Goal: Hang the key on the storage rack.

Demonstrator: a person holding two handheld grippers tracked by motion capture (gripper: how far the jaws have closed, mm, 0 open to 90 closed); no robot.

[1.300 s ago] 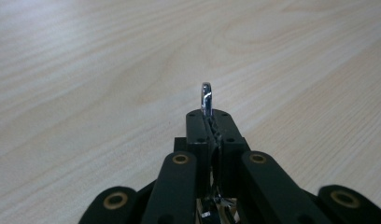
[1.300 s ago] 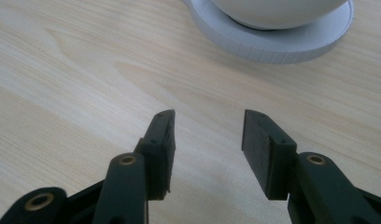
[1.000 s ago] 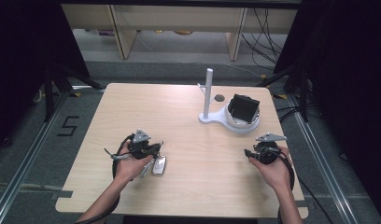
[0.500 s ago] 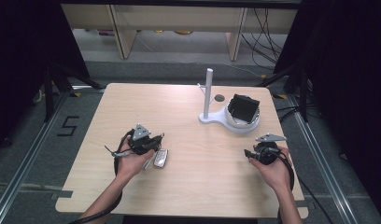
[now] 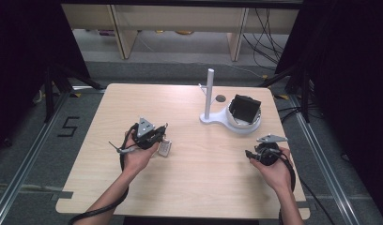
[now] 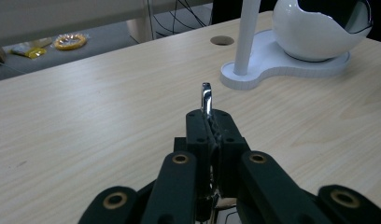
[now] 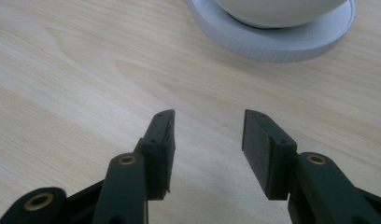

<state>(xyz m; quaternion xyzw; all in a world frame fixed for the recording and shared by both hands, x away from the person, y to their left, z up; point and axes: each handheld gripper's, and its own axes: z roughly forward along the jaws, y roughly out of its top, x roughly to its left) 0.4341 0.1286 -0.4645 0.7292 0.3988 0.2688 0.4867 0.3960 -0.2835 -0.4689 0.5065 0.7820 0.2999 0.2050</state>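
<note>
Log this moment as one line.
left gripper: shut on metal piece | right gripper: open, empty | stand: untouched

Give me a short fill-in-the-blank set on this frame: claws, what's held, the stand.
1. The left claw is ____ on a thin shiny metal piece.
2. The right claw has its jaws ____, with nothing between them.
3. The white stand carries an upright ____ beside its round cup.
4. Both claws are over a ____ table.

Missing words: shut; open; post; wooden
</note>
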